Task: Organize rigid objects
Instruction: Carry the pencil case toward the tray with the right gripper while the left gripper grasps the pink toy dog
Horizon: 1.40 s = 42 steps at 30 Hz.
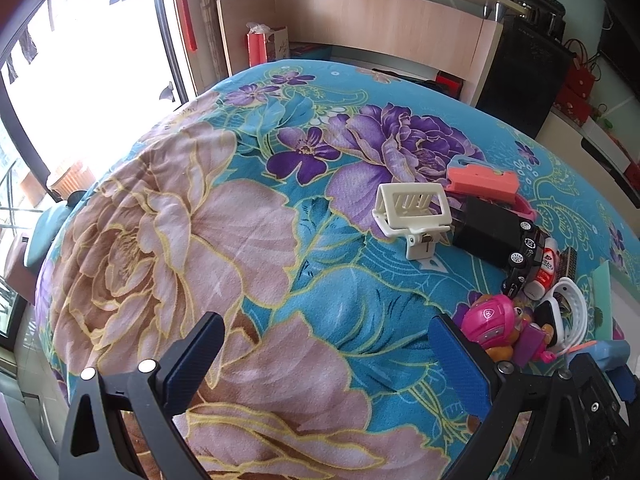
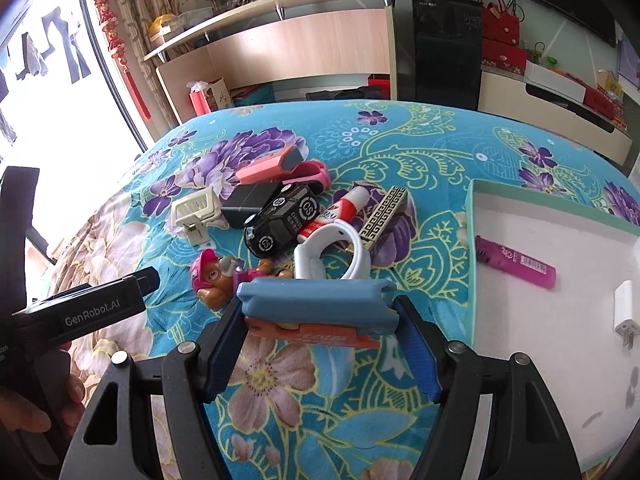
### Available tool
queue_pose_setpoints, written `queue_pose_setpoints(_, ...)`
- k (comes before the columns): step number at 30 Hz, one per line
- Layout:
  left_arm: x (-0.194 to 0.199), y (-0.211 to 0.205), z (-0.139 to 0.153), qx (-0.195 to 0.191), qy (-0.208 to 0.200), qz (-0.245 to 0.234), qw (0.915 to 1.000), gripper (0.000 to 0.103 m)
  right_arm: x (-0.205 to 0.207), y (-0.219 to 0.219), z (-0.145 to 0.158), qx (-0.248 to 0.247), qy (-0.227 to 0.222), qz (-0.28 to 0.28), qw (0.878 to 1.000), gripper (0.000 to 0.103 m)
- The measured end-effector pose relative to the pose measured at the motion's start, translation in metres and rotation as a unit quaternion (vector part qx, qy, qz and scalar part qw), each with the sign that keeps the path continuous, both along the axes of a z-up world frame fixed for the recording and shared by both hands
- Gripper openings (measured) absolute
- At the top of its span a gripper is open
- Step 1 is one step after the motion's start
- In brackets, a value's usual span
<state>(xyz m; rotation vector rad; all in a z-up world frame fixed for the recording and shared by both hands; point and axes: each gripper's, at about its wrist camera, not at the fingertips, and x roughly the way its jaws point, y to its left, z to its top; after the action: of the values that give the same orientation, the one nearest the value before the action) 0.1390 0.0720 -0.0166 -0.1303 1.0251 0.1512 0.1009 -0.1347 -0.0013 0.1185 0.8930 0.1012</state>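
Your right tool [image 2: 320, 320] grips a flat blue-grey rectangular block [image 2: 316, 300] with an orange packet [image 2: 312, 332] under it, its fingers closed on the block's ends above the floral bedspread [image 2: 280, 420], just left of the mint-rimmed white tray [image 2: 474, 216] holding a magenta lighter [image 2: 516, 262]. Your left tool [image 1: 326, 364] hangs wide open and empty beside the toy pile, near the pink-helmeted pup figure [image 1: 490, 326].

The white charger [image 2: 625, 316] at three o'clock is cut by the frame edge. The wristband [image 2: 340, 252] partly hides the glue stick [image 2: 340, 210]. The orange item's [image 2: 312, 332] print is unreadable.
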Motion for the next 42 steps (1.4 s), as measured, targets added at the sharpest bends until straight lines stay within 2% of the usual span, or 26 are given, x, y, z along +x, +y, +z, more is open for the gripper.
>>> queue_pose_setpoints(7,-0.001,-0.016,0.007,-0.031,-0.020,-0.027,0.9989,0.103,-0.002,-0.036,0.009,-0.005,-0.017,-0.051,0.999,0.073)
queue_pose_setpoints(9,-0.001,-0.025,0.009,-0.039,-0.023,-0.045,0.9980,0.103,-0.004,-0.051,0.011,-0.009,-0.020,-0.072,0.997,0.073)
queue_pose_setpoints(13,-0.003,-0.049,0.010,-0.028,-0.027,-0.090,0.9951,0.103,-0.010,-0.082,0.014,-0.006,-0.026,-0.117,0.993,0.073)
queue_pose_setpoints(18,-0.003,-0.073,0.006,-0.043,-0.025,-0.136,0.9894,0.103,-0.018,-0.109,0.020,0.001,-0.034,-0.154,0.988,0.073)
queue_pose_setpoints(27,0.004,-0.097,-0.013,-0.026,-0.004,-0.168,0.9855,0.103,-0.021,-0.116,0.021,0.007,-0.035,-0.160,0.986,0.073)
queue_pose_setpoints(31,0.006,-0.100,-0.020,-0.031,0.006,-0.175,0.9840,0.097,-0.020,-0.116,0.020,0.008,-0.033,-0.159,0.987,0.073)
queue_pose_setpoints(37,0.006,-0.106,-0.026,0.003,0.014,-0.183,0.9830,0.094,-0.020,-0.117,0.019,0.011,-0.029,-0.163,0.986,0.073)
queue_pose_setpoints(39,0.005,-0.105,-0.026,0.004,0.014,-0.182,0.9832,0.092,-0.020,-0.117,0.019,0.011,-0.029,-0.162,0.986,0.073)
queue_pose_setpoints(42,0.005,-0.105,-0.024,0.008,0.010,-0.183,0.9830,0.080,-0.020,-0.117,0.018,0.011,-0.027,-0.162,0.986,0.073)
